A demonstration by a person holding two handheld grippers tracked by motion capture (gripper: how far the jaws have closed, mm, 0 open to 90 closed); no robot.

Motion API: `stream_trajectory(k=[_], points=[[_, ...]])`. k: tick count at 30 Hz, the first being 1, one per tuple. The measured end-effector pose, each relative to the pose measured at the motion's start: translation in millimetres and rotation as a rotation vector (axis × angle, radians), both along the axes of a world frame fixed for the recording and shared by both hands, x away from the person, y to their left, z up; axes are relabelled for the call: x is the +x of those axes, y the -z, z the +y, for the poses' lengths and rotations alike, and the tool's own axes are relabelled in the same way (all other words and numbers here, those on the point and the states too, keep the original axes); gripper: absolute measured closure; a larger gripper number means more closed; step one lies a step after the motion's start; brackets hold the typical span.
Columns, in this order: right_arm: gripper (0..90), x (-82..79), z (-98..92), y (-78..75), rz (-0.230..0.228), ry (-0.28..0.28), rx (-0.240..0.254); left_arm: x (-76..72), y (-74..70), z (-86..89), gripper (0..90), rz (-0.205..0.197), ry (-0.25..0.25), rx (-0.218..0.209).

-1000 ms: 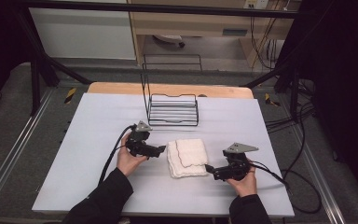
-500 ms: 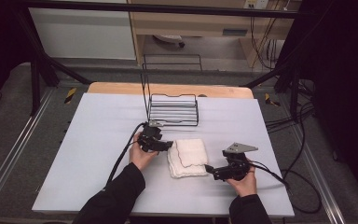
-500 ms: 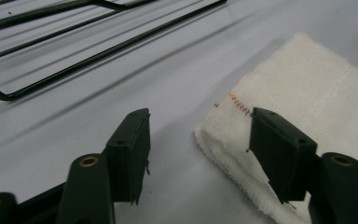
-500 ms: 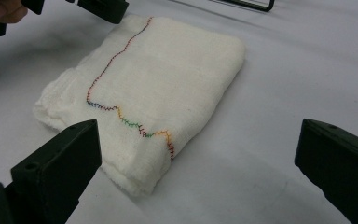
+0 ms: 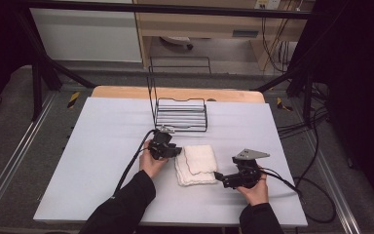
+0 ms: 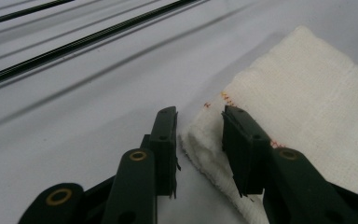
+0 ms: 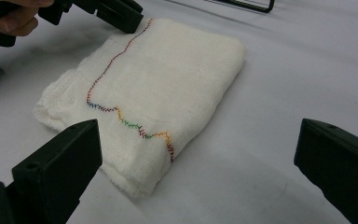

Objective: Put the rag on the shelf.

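A folded white cloth (image 5: 196, 165) with a wavy line of coloured stitching lies on the white table top (image 5: 102, 146), between my two grippers. My left gripper (image 5: 179, 152) sits low at the cloth's far left corner. In the left gripper view its jaws (image 6: 199, 111) have just been closing, and the corner of the cloth (image 6: 307, 93) lies between them with a small gap left; the pads do not clearly press it. My right gripper (image 5: 217, 175) rests by the cloth's near right corner. Its jaws (image 7: 199, 126) stand wide open, with the cloth (image 7: 168, 79) ahead and partly between them.
A black wire rack (image 5: 181, 114) stands just behind the cloth and the left gripper, with a tall wire handle on its left. Its wires (image 6: 74, 44) run close past the left gripper. Cables trail from both grippers toward the table's front and right edges.
My left gripper has slid right to the cloth's far left corner and its jaws have narrowed around that corner. The right gripper and the cloth have stayed where they were.
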State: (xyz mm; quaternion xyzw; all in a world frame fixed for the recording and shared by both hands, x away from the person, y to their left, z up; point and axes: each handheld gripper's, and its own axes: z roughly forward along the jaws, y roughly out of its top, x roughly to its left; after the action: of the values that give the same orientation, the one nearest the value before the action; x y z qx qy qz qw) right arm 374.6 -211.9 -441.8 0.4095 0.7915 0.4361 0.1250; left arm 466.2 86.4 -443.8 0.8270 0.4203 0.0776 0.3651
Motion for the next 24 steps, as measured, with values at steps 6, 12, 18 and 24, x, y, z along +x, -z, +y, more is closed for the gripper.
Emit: stream_trajectory(k=[6, 12, 18, 24], points=[[1.5, 0.8, 0.0, -0.4, 0.003, 0.004, 0.009, -0.4, 0.0, -2.5, 69.8, 0.014, -0.01, 0.003], [2.1, 4.7, 0.2, -0.7, 0.008, 0.012, 0.02, -3.6, -0.3, -5.9, 76.9, -0.004, 0.003, 0.02], [2.7, 13.7, 3.4, -1.6, 0.01, 0.027, 0.021, -6.4, -0.1, -10.0, 79.9, -0.029, 0.002, 0.045], [5.3, 28.5, 9.4, -1.2, 0.006, 0.04, 0.018, -8.7, 0.6, -12.0, 80.8, -0.056, 0.015, 0.061]])
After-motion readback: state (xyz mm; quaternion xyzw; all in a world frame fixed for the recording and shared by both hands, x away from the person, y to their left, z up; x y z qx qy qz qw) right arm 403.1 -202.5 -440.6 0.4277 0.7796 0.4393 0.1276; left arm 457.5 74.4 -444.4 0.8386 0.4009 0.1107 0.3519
